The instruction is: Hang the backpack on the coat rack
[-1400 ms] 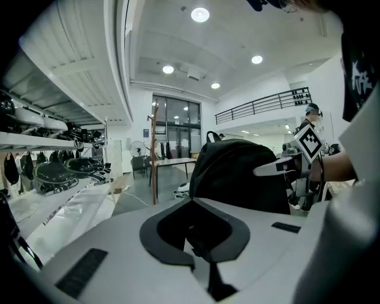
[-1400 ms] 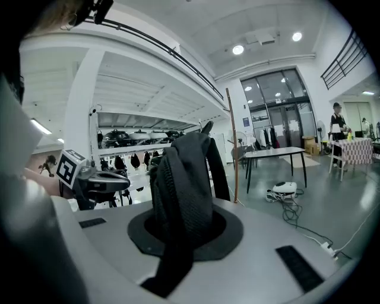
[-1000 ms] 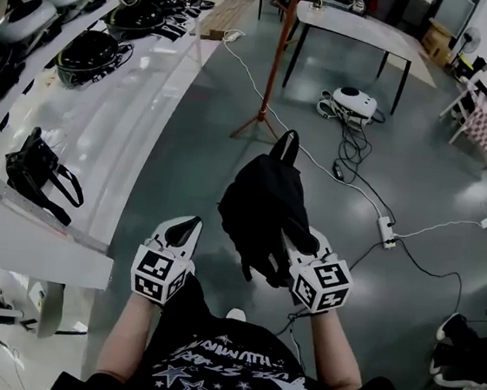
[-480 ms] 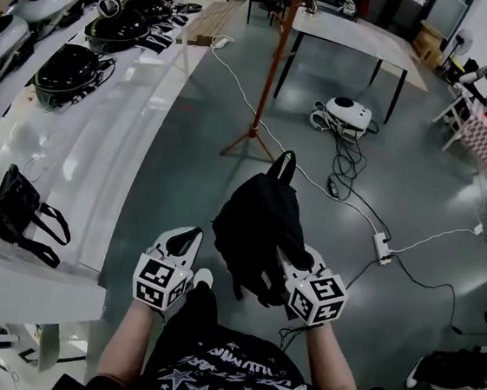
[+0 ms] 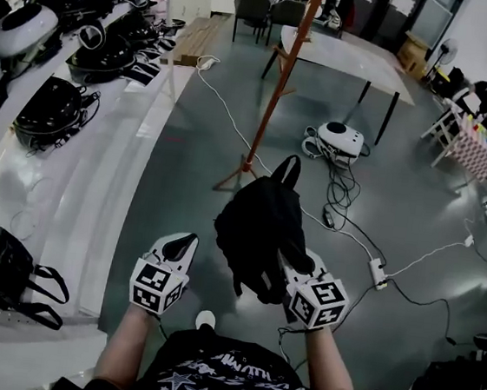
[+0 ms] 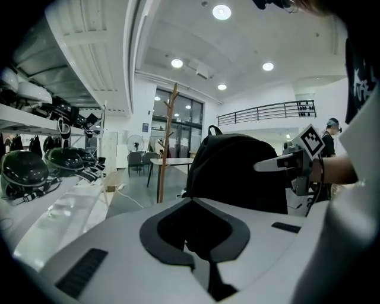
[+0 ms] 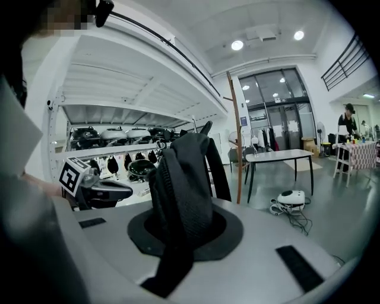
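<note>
A black backpack (image 5: 257, 226) hangs in the air in front of me, its top loop pointing toward the coat rack. My right gripper (image 5: 293, 261) is shut on the backpack's webbing strap (image 7: 178, 219), which fills its jaws in the right gripper view. The left gripper (image 5: 187, 243) is level with it at the backpack's left, apart from the bag, its fingers closed to a point with nothing in them. The coat rack, an orange-brown pole (image 5: 277, 89) on spread feet, stands on the floor just beyond the bag. The pole (image 6: 160, 172) and the backpack (image 6: 237, 172) both show ahead in the left gripper view.
A long white counter (image 5: 79, 180) with several black helmets runs along the left; a small black bag (image 5: 8, 263) lies on it. Beyond the rack stand a table (image 5: 346, 57) and chairs. A white device (image 5: 341, 140), cables and a power strip (image 5: 376, 270) lie on the floor to the right.
Both grippers and the backpack have moved forward across the floor toward the coat rack. The rack's feet are nearer the bag, and the counter's items have slid back past me.
</note>
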Motion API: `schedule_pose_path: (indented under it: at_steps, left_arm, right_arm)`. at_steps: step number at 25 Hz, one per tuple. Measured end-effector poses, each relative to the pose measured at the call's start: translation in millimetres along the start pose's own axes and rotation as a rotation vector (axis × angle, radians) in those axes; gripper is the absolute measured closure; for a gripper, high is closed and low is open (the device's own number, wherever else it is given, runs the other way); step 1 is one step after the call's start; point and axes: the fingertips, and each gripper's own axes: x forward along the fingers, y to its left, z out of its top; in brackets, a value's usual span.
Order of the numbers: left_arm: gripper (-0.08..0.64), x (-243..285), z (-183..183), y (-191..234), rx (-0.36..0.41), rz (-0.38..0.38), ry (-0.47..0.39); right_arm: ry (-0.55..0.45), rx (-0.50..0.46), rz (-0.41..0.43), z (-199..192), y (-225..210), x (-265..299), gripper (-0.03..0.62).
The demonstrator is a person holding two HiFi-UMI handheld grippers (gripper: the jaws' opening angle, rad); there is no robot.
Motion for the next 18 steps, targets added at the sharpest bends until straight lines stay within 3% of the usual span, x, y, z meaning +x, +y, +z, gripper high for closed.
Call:
schedule_pose_path:
  at_steps: [9,18]
  left_arm:
    - [0.54,37.3,15.9,71.1,-0.022,-0.01,0.003]
    - [0.54,110.2,32.0,113.6,-0.025,0.039,0.027]
  right_arm:
    - [-0.059,0.035,0.004,52.3,-13.7,80.8,0.54]
    - [-0.007,0.036,0.075,54.8,-64.0,177.2,0.54]
